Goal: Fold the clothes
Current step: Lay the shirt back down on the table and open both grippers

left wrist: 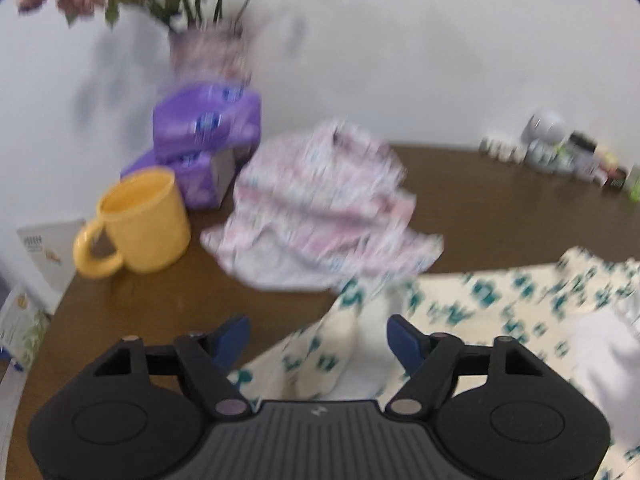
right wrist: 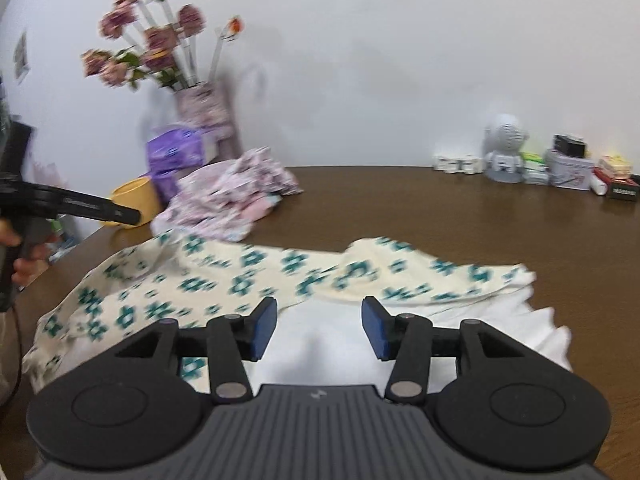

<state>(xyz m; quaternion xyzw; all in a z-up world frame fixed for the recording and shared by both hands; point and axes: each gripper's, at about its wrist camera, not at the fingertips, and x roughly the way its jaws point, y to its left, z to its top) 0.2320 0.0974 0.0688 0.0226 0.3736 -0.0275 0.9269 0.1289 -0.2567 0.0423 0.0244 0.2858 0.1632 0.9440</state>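
A cream garment with teal flower prints [right wrist: 248, 280] lies spread on the brown table [right wrist: 440, 208], its white lining [right wrist: 332, 336] showing near me. My right gripper [right wrist: 319, 330] hovers open just above that white part, nothing between its blue pads. In the left wrist view the same garment [left wrist: 480, 308] runs to the right, and my left gripper [left wrist: 318, 340] is open over its raised corner fold. The left tool [right wrist: 76, 204] also shows at the left of the right wrist view, held by a hand. A crumpled pink-and-white garment [left wrist: 320, 208] lies further back.
A yellow mug [left wrist: 140, 220] stands left of the pink garment, with purple tissue packs [left wrist: 204, 128] and a vase of dried flowers [right wrist: 204, 112] behind it by the white wall. Small boxes and a round white device [right wrist: 504, 148] line the far right of the table.
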